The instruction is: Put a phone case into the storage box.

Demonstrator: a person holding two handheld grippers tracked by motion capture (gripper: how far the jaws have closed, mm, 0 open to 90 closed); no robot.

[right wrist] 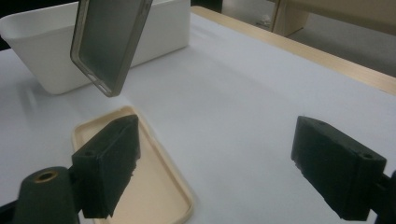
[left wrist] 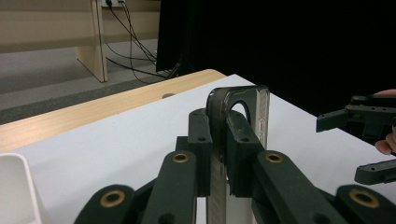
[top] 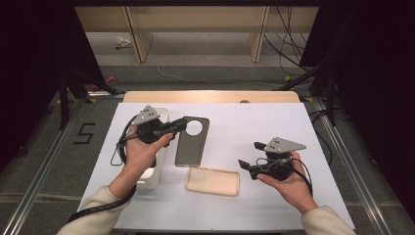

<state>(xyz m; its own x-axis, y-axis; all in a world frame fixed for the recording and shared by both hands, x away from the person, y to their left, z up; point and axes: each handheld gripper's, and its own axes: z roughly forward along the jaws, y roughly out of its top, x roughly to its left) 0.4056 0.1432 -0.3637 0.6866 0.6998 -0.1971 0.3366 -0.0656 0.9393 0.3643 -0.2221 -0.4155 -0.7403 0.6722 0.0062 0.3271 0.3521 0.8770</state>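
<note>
Nearest the person, the beige phone case [top: 213, 181] lies flat and hollow side up on the white desk [top: 274, 127], between the two hands. The right tool [top: 250, 157] hovers just to its right, jaws spread wide and holding nothing; in the right gripper view its left pad [right wrist: 109, 161] hangs above the beige case's rim without touching it.

Farther back and to the left, the left tool [top: 182, 125] is clenched on the grey phone case [top: 192, 142], pinching its wall near the round camera opening. In the left gripper view the case [left wrist: 240, 116] stands edge-on between the pads, and the right gripper view shows it lifted clear of the desk, its near end hanging free and tilted.

Left of that hand sits the white bin [top: 155, 169], long side running near to far. The grey case is just beside the bin, not yet over it.

The grip looks like the main risk. Only a thin, likely flexible wall is pinched, at one end, so the long free end could swing or twist the case out of the pads if the hand moves sharply. A drop here would land it on the desk or on the beige case. Its hanging end could also catch the bin's rim and be levered loose if carried across too low.
</note>
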